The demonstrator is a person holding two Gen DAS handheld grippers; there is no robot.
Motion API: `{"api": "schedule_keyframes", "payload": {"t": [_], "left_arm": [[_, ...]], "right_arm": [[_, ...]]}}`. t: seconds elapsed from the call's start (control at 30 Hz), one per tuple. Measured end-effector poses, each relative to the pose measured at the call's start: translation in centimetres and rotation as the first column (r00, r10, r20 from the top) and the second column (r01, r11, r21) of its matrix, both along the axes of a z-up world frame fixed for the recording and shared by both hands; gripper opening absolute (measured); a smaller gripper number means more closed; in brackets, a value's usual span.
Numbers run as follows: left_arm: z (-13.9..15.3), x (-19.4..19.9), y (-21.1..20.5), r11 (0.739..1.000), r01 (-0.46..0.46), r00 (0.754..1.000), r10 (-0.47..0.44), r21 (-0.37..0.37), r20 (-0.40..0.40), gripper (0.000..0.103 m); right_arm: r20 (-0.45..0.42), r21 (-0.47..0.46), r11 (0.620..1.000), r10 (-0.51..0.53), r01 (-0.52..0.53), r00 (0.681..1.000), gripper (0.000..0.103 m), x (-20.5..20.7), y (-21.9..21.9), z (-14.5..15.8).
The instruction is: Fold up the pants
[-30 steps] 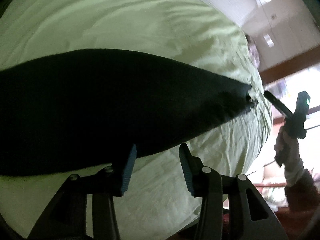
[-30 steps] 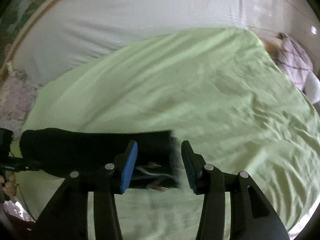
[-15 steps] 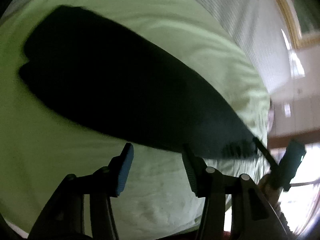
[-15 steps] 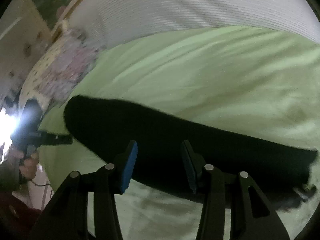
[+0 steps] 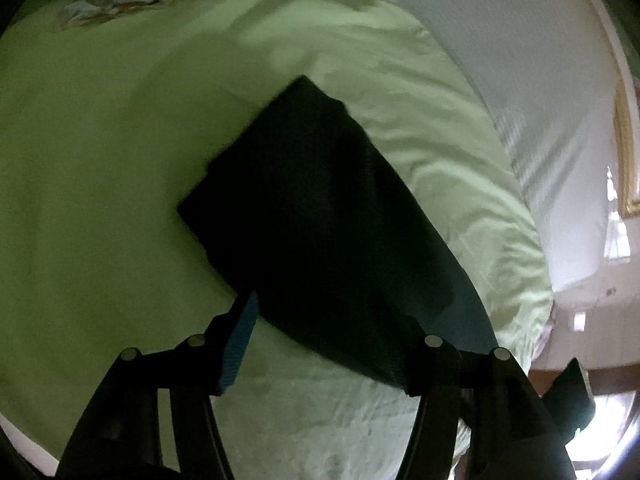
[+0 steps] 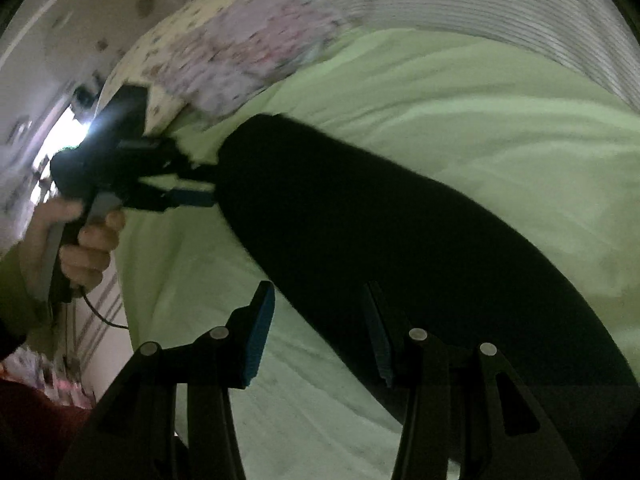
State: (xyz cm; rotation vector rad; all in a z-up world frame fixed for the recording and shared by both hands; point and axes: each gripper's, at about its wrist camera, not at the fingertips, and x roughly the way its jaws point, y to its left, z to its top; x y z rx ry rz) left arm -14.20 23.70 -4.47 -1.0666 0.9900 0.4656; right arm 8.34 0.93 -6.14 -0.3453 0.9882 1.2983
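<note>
**Here, dark pants lie on the green sheet under both tongs**

Now the black pants (image 5: 320, 216) lie as a long folded strip on the pale green sheet (image 5: 100, 160). The left gripper (image 5: 332, 332) hangs over one end of them; its jaws have just been opening and stand wide, gripping nothing, with cloth lying below and between the blue pads. From the right wrist view that same tool sits at the strip's far end, held by a hand (image 6: 80, 248). The right gripper (image 6: 320, 336) stands partly open above the near edge of the pants, its pads pressing on nothing. A flowered cloth (image 6: 240, 48) lies beyond the far end.
</note>
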Motion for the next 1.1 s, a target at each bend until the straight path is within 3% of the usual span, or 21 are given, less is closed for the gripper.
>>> {"api": "schedule_keyframes", "payload": {"t": [0.23, 0.33, 0.37, 0.4, 0.47, 0.5, 0.6, 0.83, 1.03, 1.1], "left_arm": [[-1.5, 0.3, 1.3, 0.997, -0.067, 0.998, 0.066, -0.034, -0.011, 0.06], [-2.1, 0.4, 1.6, 0.995, -0.09, 0.996, 0.09, -0.047, -0.004, 0.055], [-2.3, 0.5, 1.6, 0.995, -0.093, 0.996, 0.093, -0.042, -0.004, 0.045], [-2.4, 0.6, 1.5, 0.995, -0.092, 0.996, 0.092, -0.031, -0.01, 0.032], [-2.5, 0.8, 1.5, 0.997, -0.08, 0.996, 0.079, -0.005, -0.031, 0.019], [-2.4, 0.7, 1.5, 0.997, -0.077, 0.997, 0.077, 0.009, -0.029, 0.016], [-1.5, 0.6, 1.3, 0.997, -0.063, 0.998, 0.063, 0.04, 0.002, 0.008], [1.6, -0.9, 0.0, 0.995, -0.019, 0.998, 0.013, 0.094, 0.062, 0.006], [-1.0, -1.3, -0.3, 0.996, -0.002, 1.0, 0.002, 0.086, -0.003, 0.007], [-1.7, -1.5, 0.1, 0.996, -0.01, 1.0, 0.011, 0.085, -0.019, 0.014]], "right_arm": [[0.054, -0.088, 0.989, 0.12, -0.115, 0.991, 0.047, -2.6, 4.2, -2.3], [0.087, -0.149, 0.98, 0.147, -0.133, 0.985, 0.047, -3.2, 5.4, -3.6], [0.089, -0.16, 0.977, 0.154, -0.138, 0.984, 0.047, -3.2, 5.4, -3.8], [0.094, -0.162, 0.976, 0.159, -0.143, 0.983, 0.044, -3.3, 5.4, -4.0], [0.112, -0.16, 0.977, 0.163, -0.144, 0.98, 0.029, -3.5, 5.2, -3.9], [0.102, -0.155, 0.977, 0.161, -0.144, 0.982, 0.015, -3.4, 5.3, -3.9], [0.081, -0.124, 0.983, 0.142, -0.132, 0.986, 0.007, -3.3, 4.8, -3.3], [0.038, -0.043, 0.987, 0.154, -0.153, 0.987, 0.006, -4.3, 2.4, -0.5], [0.015, -0.096, 0.984, 0.154, -0.152, 0.988, 0.009, -4.7, 3.6, -1.8], [-0.008, -0.118, 0.984, 0.131, -0.131, 0.991, 0.01, -4.6, 4.3, -2.6]]}}
